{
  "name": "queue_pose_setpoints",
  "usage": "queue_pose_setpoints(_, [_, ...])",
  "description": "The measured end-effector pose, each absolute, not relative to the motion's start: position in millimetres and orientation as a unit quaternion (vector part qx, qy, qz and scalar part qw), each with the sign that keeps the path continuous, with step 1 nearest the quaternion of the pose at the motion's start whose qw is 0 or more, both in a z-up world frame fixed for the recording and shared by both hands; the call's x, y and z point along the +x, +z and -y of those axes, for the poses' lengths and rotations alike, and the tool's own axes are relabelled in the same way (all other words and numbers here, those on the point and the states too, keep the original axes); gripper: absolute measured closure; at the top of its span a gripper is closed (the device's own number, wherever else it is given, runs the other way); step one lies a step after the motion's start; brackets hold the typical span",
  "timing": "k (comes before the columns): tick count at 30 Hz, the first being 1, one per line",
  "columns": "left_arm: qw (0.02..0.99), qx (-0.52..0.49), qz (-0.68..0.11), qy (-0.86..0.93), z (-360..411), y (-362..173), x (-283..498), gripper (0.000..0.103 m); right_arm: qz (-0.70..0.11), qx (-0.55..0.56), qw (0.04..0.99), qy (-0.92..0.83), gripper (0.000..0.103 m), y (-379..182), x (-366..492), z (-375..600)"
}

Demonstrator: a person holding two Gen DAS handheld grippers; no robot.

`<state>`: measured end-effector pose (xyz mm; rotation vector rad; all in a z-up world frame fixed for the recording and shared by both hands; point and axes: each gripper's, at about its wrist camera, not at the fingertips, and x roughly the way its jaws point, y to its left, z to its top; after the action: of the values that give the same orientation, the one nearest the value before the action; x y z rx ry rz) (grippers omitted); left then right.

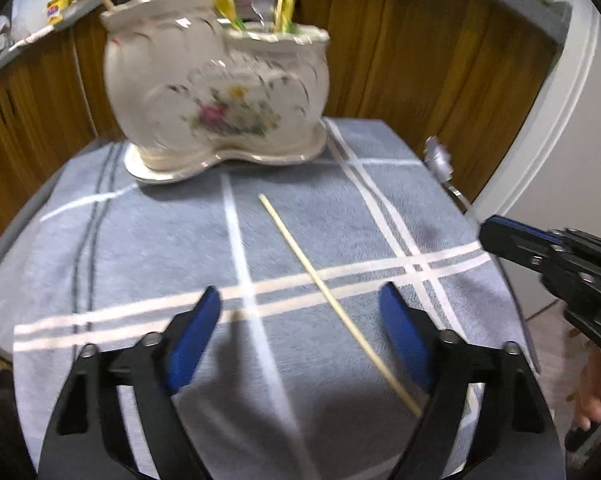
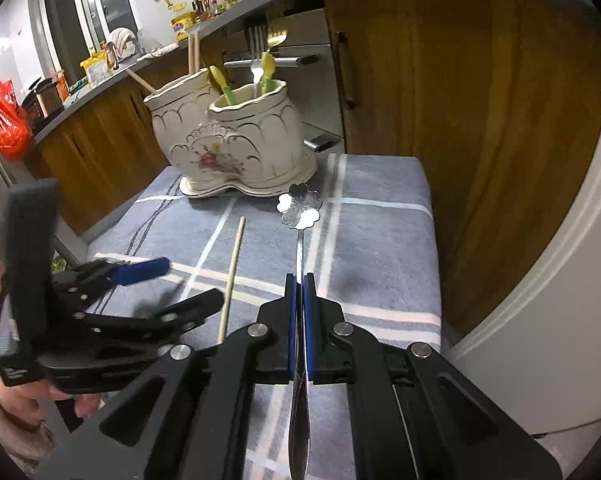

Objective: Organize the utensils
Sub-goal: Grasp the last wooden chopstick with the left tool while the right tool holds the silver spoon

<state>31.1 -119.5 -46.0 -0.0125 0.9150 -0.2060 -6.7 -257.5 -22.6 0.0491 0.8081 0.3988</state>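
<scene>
A cream floral ceramic utensil holder with two compartments stands at the far end of the table; it also shows in the right wrist view with chopsticks, forks and yellow-handled utensils in it. A single wooden chopstick lies on the blue checked cloth, also seen in the right wrist view. My left gripper is open just above the chopstick, its fingers on either side of it. My right gripper is shut on a silver spoon with a flower-shaped end, held above the cloth.
The blue cloth covers a small table. Wooden cabinets stand behind it and a white door frame is at the right. A cluttered counter runs along the far left.
</scene>
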Motion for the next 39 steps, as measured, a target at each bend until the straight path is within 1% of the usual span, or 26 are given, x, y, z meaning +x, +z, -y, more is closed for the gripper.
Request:
queue_pose_setpoints(4, [0.888,0.015,-0.453,-0.078,134,-57,37,0.039,-0.387,0.031,0.902,0.192,0.100,-23,-10,267])
queue_pose_setpoints(8, [0.888,0.033,-0.455,-0.062,144,-60,39,0.044,-0.384,0.035,0.903,0.191,0.100,-23,-15,272])
queue_pose_setpoints(9, [0.888,0.039,-0.455,-0.058,145,-61,40,0.048,-0.384,0.036,0.903,0.191,0.100,-23,-16,273])
queue_pose_setpoints(11, [0.888,0.042,-0.454,-0.055,145,-60,40,0.051,-0.383,0.036,0.903,0.192,0.100,-23,-17,273])
queue_pose_setpoints(14, [0.888,0.042,-0.454,-0.050,140,-59,42,0.061,-0.382,0.036,0.903,0.195,0.100,-22,-18,271])
queue_pose_setpoints(16, [0.888,0.040,-0.455,-0.054,135,-58,44,0.077,-0.382,0.035,0.902,0.196,0.100,-22,-18,269])
queue_pose_setpoints(17, [0.887,0.039,-0.456,-0.060,131,-57,45,0.081,-0.382,0.034,0.902,0.197,0.100,-22,-19,268])
queue_pose_setpoints(18, [0.886,0.036,-0.458,-0.066,127,-57,46,0.091,-0.381,0.033,0.903,0.197,0.100,-21,-19,267])
queue_pose_setpoints(19, [0.884,0.028,-0.461,-0.075,123,-56,51,0.094,-0.381,0.033,0.903,0.198,0.100,-21,-19,267])
queue_pose_setpoints(23, [0.875,0.023,-0.474,-0.101,107,-53,51,0.099,-0.382,0.030,0.901,0.201,0.100,-22,-20,263])
queue_pose_setpoints(27, [0.862,0.033,-0.491,-0.123,89,-49,45,0.099,-0.386,0.027,0.899,0.204,0.100,-23,-19,260])
queue_pose_setpoints(32, [0.847,0.069,-0.510,-0.136,79,-46,29,0.098,-0.390,0.024,0.897,0.209,0.100,-26,-18,256])
queue_pose_setpoints(34, [0.846,0.073,-0.511,-0.132,77,-44,25,0.085,-0.391,0.023,0.896,0.210,0.100,-26,-17,254])
queue_pose_setpoints(36, [0.849,0.071,-0.507,-0.135,77,-40,22,0.078,-0.391,0.022,0.895,0.211,0.100,-27,-17,252])
queue_pose_setpoints(39, [0.851,0.068,-0.503,-0.138,80,-38,23,0.077,-0.392,0.019,0.895,0.213,0.100,-28,-19,250])
